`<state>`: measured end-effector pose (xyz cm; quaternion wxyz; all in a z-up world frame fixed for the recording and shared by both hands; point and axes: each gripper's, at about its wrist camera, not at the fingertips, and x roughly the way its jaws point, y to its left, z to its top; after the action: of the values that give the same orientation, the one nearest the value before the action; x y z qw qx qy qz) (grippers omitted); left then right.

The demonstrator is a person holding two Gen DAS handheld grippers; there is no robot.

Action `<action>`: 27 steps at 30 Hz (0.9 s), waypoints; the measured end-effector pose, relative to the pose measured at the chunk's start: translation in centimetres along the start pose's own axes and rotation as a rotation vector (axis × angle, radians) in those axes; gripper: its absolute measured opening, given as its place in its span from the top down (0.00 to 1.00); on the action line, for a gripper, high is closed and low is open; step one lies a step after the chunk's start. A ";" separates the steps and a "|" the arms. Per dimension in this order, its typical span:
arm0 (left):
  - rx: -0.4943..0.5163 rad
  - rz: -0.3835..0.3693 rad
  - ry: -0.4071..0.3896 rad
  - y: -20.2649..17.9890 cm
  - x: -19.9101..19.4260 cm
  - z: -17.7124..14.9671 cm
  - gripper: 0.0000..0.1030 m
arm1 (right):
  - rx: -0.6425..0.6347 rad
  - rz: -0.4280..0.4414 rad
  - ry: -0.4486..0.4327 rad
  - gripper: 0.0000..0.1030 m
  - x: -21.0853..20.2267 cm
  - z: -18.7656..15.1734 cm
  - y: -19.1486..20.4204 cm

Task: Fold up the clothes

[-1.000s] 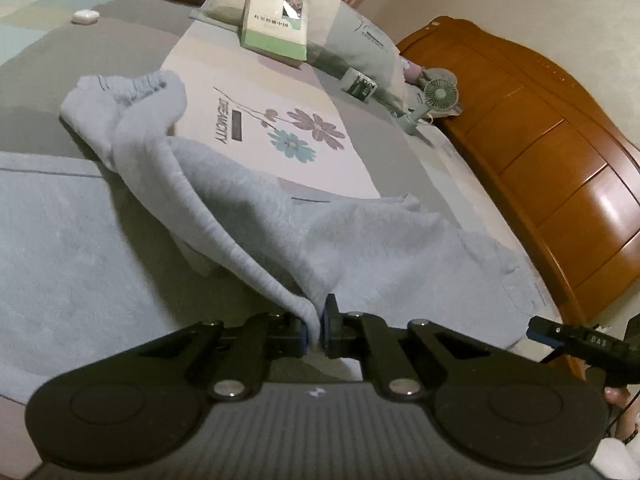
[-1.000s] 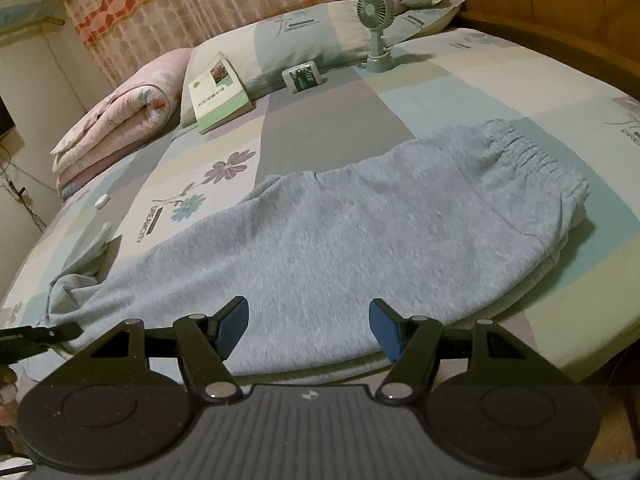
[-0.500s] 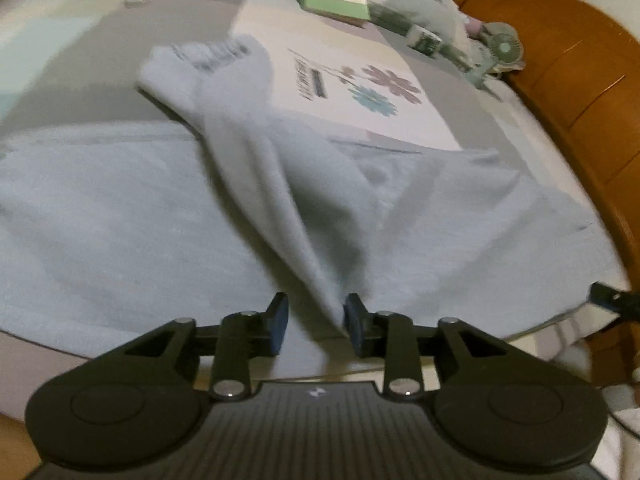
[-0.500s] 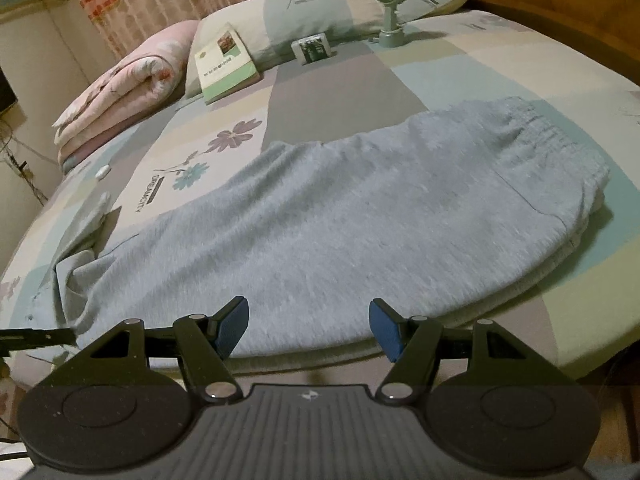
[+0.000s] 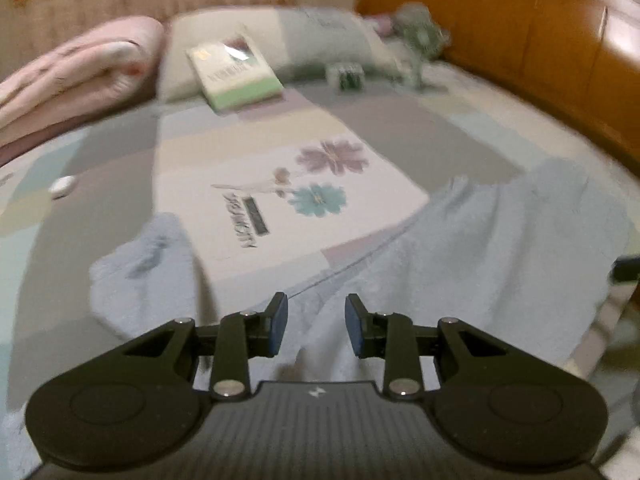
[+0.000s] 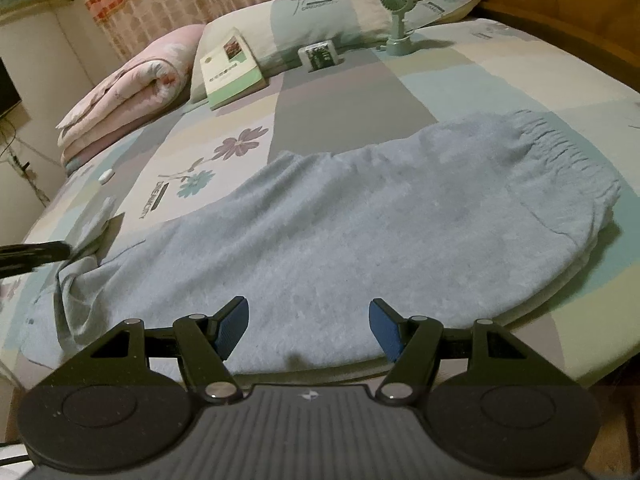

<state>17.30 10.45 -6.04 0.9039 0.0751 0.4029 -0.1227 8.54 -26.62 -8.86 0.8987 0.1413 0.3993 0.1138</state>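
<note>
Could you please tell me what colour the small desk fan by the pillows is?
The fan is pale green, clearest in the right wrist view.

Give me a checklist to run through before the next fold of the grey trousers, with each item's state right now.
1. Left gripper free of cloth: ok, its jaws stand apart and pinch nothing.
2. Right gripper ready: ok, open and empty over the near edge of the trousers.
3. Trouser body lying flat: ok, smooth across the bed up to the waistband.
4. Leg end tidy: not ok, the cuff end is bunched and twisted.
5. Fold area clear of clutter: ok, the book and fan sit far back by the pillow.
6. Layers under the top leg aligned: cannot tell, hidden.
</note>
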 end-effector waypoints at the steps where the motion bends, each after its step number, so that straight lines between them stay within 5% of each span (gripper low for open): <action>1: 0.020 -0.004 0.022 -0.2 1.3 0.4 0.71 | 0.002 -0.006 -0.001 0.31 0.0 0.1 -0.1; 8: 0.050 -0.007 0.107 -0.8 5.2 -0.6 0.74 | 0.016 -0.029 0.006 0.31 0.4 0.5 -0.4; 14: 0.088 0.009 0.123 -1.8 5.9 -1.2 0.66 | 0.013 -0.029 0.023 0.31 1.2 0.5 -0.3; 17: 0.078 -0.008 0.119 -1.8 5.7 -0.7 0.94 | 0.005 -0.031 0.028 0.31 1.3 0.4 -0.2; 24: 0.059 0.062 -0.023 -1.1 2.6 1.2 0.95 | 0.012 -0.034 0.012 0.31 0.9 0.3 -0.4; 27: 0.068 0.069 -0.020 -1.0 2.9 1.6 0.95 | 0.018 -0.028 0.009 0.31 1.0 0.3 -0.4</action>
<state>20.05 8.65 -7.18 0.9084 0.1182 0.3868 -0.1058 9.48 -26.73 -9.45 0.8971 0.1434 0.4061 0.0983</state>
